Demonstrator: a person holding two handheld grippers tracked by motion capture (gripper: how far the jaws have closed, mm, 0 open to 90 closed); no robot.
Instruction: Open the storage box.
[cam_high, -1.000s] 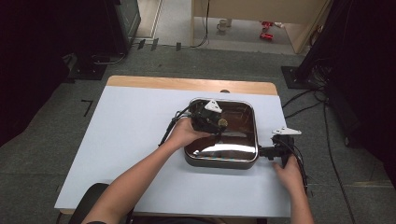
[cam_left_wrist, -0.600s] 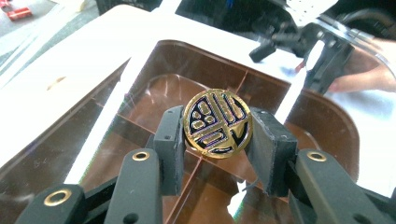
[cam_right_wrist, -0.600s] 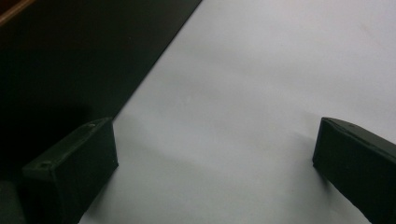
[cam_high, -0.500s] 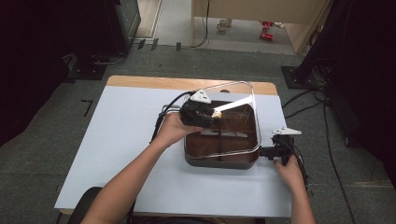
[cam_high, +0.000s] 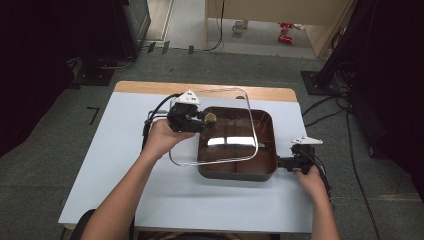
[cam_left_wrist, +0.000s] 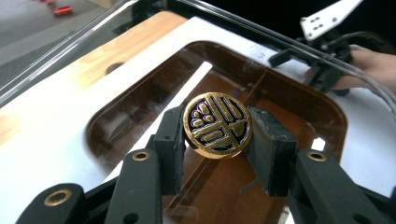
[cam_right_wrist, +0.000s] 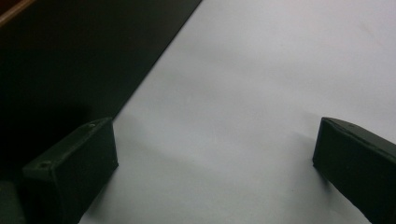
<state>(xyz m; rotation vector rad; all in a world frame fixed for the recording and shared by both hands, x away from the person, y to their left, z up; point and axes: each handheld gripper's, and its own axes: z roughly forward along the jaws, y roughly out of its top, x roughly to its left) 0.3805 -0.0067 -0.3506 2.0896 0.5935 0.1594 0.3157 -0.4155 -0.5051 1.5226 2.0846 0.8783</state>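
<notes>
The left gripper is clamping the gold knob of the clear glass lid, holding the lid tilted above the brown square pan on the white table. The right gripper is resting against the pan's right side, its jaws standing wide apart with nothing between them.
</notes>
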